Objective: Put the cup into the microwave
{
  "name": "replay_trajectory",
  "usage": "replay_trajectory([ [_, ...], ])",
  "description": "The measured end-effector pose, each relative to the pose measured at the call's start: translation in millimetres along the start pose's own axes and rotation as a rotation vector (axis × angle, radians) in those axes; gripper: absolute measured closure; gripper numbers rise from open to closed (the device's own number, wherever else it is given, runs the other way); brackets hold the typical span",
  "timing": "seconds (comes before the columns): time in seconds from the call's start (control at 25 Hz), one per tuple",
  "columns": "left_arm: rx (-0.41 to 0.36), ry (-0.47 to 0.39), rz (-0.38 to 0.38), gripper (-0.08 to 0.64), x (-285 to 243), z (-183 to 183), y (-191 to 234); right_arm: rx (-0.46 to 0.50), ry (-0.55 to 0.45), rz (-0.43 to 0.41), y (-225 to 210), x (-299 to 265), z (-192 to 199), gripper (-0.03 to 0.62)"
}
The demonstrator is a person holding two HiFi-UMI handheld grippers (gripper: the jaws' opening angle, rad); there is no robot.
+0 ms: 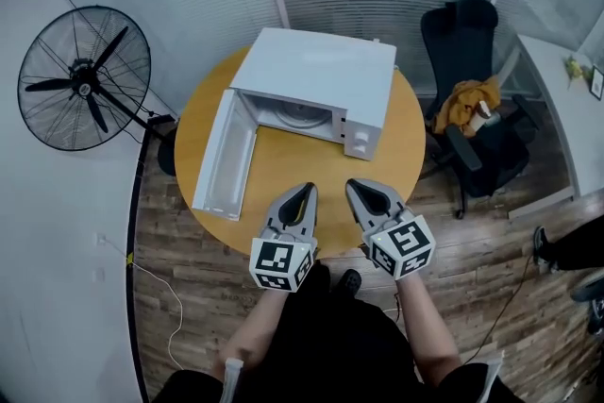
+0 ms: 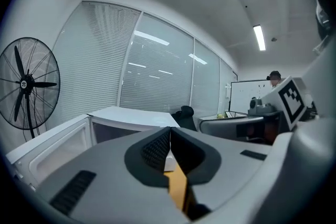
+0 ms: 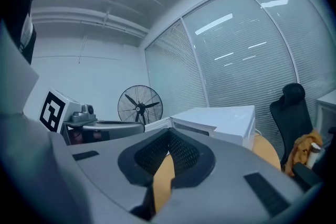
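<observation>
A white microwave [image 1: 316, 71] stands on the round wooden table [image 1: 293, 165]. Its door [image 1: 226, 156] hangs wide open to the left, and the cavity [image 1: 294, 113] shows a turntable with nothing on it. No cup is visible on the table. My left gripper [image 1: 307, 190] and right gripper [image 1: 351, 185] hover side by side over the table's near edge, pointing at the microwave. Both are shut with nothing between the pads. The left gripper view shows shut jaws [image 2: 169, 132] before the microwave [image 2: 131, 115]. The right gripper view shows the same for my right gripper [image 3: 168, 136] and the microwave [image 3: 220, 118].
A large black standing fan [image 1: 85, 80] is on the left, beside the table. A black office chair [image 1: 472, 42] with an orange garment [image 1: 467, 99] stands at the right, next to a white desk [image 1: 557, 90]. Blinds cover the far wall.
</observation>
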State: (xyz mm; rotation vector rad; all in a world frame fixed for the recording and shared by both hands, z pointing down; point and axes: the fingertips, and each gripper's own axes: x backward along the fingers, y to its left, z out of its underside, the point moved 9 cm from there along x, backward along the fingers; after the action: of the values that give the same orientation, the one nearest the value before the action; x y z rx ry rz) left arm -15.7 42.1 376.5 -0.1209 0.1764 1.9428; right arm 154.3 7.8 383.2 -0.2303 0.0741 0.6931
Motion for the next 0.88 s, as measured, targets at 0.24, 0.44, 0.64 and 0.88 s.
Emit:
replay_trajectory([
  [0.24,-0.005,0.015,0.008,0.563,13,6,-8,0.035,0.026,-0.015,7,11,8,0.583],
  [0.44,0.0,0.015,0.012,0.563,14,5,-6,0.053,0.035,-0.017,9,15,9,0.584],
  [0.64,-0.004,0.009,0.016,0.563,13,3,-2,0.052,0.033,-0.018,10,16,10,0.584],
  [0.88,-0.012,0.019,0.031,0.563,13,4,-1,0.06,0.036,-0.024,13,16,10,0.584],
])
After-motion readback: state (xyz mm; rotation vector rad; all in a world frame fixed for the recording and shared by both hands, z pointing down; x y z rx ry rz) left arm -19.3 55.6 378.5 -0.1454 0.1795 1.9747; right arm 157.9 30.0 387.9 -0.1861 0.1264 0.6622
